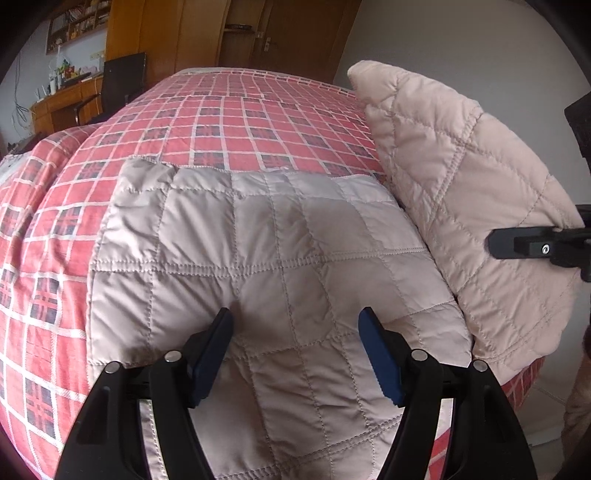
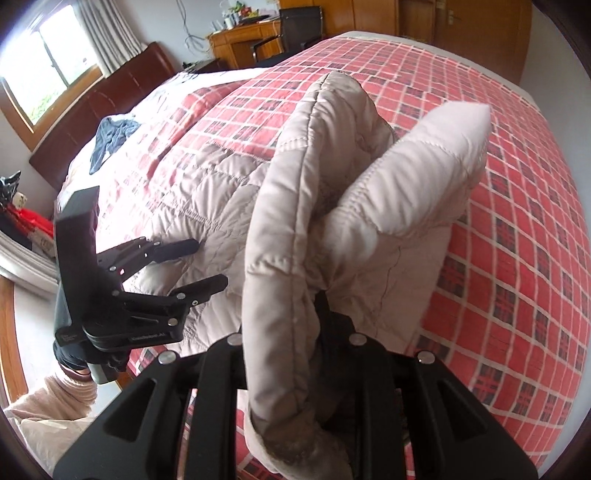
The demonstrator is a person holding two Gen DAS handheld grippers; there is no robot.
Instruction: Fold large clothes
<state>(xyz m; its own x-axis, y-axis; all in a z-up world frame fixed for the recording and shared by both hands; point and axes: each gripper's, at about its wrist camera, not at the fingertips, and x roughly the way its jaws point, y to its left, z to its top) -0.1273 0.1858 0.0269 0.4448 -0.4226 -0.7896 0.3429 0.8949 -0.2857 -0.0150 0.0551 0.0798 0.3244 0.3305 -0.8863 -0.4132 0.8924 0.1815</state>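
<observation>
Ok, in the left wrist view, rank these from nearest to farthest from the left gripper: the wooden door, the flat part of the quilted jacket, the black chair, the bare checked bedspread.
1. Flat part of the quilted jacket, directly under the open left gripper.
2. Checked bedspread, beyond the jacket's far edge.
3. Black chair, off the bed's far left.
4. Wooden door, at the back wall.
</observation>
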